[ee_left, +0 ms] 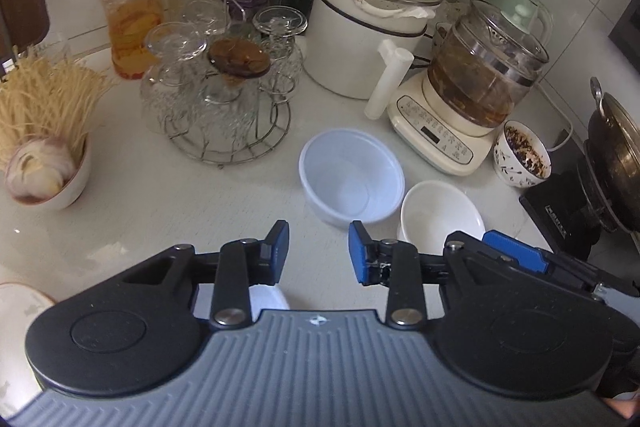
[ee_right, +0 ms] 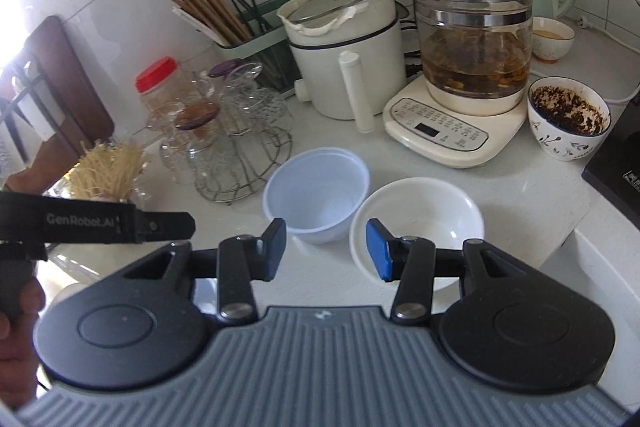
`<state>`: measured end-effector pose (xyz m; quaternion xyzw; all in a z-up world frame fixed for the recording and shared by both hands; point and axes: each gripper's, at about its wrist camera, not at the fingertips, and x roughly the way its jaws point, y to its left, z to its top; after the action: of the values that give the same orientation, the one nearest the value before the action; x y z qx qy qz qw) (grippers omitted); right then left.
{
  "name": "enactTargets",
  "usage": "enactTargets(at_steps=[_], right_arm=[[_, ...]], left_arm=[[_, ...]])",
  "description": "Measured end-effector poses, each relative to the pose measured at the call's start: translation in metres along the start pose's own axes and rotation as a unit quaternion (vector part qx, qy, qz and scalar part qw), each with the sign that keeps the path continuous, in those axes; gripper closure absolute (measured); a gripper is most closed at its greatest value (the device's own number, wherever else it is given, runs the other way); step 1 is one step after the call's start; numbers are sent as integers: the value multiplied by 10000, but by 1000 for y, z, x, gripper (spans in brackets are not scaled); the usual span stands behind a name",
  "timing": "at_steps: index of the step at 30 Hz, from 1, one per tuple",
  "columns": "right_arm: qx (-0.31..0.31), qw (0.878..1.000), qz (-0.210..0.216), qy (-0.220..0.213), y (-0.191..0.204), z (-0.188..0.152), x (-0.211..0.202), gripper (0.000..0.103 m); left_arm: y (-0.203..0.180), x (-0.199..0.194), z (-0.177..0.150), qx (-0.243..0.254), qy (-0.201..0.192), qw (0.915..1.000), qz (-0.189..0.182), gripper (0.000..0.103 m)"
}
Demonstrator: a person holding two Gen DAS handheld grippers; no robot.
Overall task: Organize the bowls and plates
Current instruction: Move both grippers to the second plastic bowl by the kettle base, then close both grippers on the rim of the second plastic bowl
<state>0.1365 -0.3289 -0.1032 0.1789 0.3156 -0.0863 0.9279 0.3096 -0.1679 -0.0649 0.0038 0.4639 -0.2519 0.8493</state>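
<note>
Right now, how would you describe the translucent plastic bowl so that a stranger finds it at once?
Find the cream kettle base with buttons. Just before it, two empty bowls stand together. The translucent bluish-white plastic bowl is the one nearer the wire glass rack; its neighbour, the white ceramic bowl, is opaque.

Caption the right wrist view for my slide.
Open right gripper nears two empty bowls on a cluttered counter.
</note>
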Motion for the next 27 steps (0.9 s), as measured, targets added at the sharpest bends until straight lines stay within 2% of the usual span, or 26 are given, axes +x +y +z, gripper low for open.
enactTargets(at_steps=[11,23,25,27], right_arm=[[107,9995,-231,173,-21,16,23,55],[278,9984,-323,359,-37,39,59,54],[314,9985,-251,370,-38,41,64,32],[318,9985,-197,400,-37,43,69,31]], left_arm=[[2,31,19,-234,154,9996,21,60],[16,62,43,-429,275,9987,52,60],[18,68,47,-409,331,9986,38,60],[20,74,50,-427,403,9983,20,60]])
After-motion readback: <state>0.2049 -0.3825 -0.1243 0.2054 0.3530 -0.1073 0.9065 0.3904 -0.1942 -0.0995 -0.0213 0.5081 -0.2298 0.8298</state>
